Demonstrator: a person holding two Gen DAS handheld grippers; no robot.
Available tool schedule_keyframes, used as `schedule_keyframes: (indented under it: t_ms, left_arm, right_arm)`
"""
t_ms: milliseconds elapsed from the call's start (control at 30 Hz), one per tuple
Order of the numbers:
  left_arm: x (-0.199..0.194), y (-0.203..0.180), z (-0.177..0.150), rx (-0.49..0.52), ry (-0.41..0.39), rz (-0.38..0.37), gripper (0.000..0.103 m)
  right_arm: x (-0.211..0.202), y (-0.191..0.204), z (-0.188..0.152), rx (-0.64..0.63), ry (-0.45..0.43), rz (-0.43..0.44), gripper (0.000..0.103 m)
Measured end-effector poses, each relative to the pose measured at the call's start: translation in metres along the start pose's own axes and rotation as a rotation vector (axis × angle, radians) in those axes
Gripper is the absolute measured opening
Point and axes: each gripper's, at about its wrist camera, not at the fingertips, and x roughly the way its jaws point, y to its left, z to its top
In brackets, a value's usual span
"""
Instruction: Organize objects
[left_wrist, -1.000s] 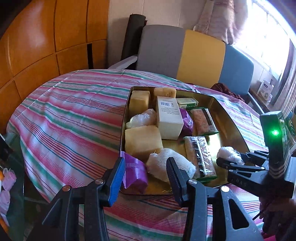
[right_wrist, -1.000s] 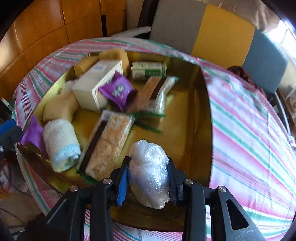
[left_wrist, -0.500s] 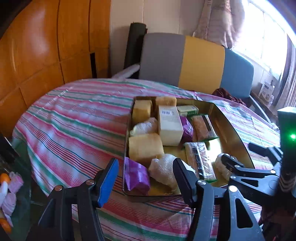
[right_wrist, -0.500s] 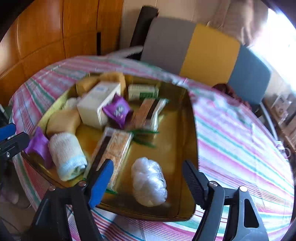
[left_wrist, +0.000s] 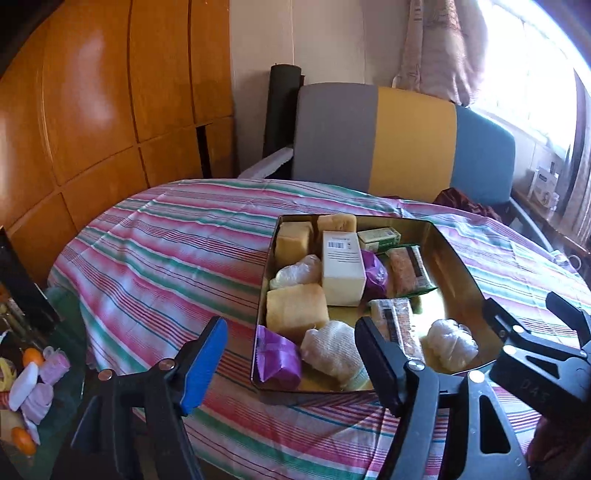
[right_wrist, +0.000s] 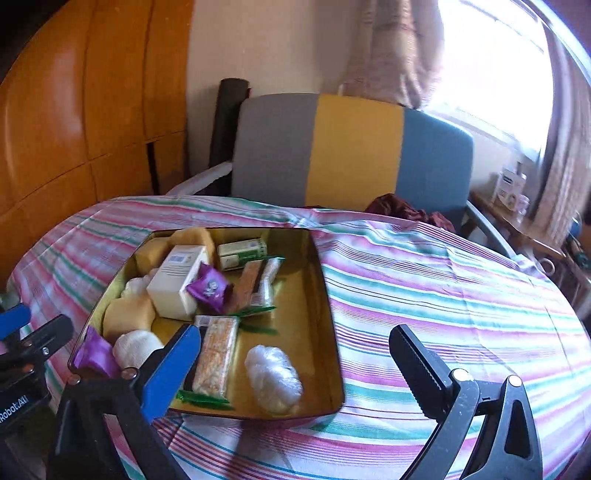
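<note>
A gold tin tray (left_wrist: 458, 258) (right_wrist: 325, 295) sits on the striped table and holds several items: a white box (left_wrist: 341, 266) (right_wrist: 175, 282), yellow sponges (left_wrist: 295, 312), purple packets (left_wrist: 277, 360) (right_wrist: 208, 288), wrapped snack bars (right_wrist: 216, 354), a white gauze roll (left_wrist: 328, 349) (right_wrist: 135, 345). A clear plastic-wrapped bundle (right_wrist: 273, 378) (left_wrist: 450, 345) lies in the tray's near right corner. My right gripper (right_wrist: 295, 373) is open and empty, drawn back above that bundle. My left gripper (left_wrist: 291, 363) is open and empty at the tray's near left corner.
The striped tablecloth (right_wrist: 443, 295) covers a round table. A grey, yellow and blue chair (left_wrist: 399, 140) stands behind it. Wooden panels (left_wrist: 92, 110) line the left wall. A low glass surface with small items (left_wrist: 26, 384) is at lower left. A dark red cloth (right_wrist: 406, 212) lies by the chair.
My right gripper opened and let go of the plastic-wrapped bundle, which now lies in the tray. Both grippers pulled back and up from the tray.
</note>
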Motion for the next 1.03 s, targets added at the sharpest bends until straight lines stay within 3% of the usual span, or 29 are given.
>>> schedule_keyframes:
  t_ms: [167, 333, 600, 1033]
  left_arm:
    - [0.004, 0.003, -0.005, -0.012, 0.032, -0.008, 0.070]
    - [0.007, 0.004, -0.009, -0.014, 0.054, -0.024, 0.058]
    - [0.011, 0.006, -0.010, -0.028, 0.075, -0.050, 0.048]
    - [0.006, 0.008, -0.007, -0.031, 0.019, -0.011, 0.047]
  right_arm:
    - [-0.003, -0.006, -0.003, 0.027, 0.009, 0.003, 0.103]
    - [-0.007, -0.002, -0.005, 0.014, 0.008, 0.018, 0.103]
    - [-0.009, 0.006, -0.003, 0.006, 0.008, 0.037, 0.103]
    - [0.001, 0.015, -0.006, -0.015, 0.036, 0.057, 0.103]
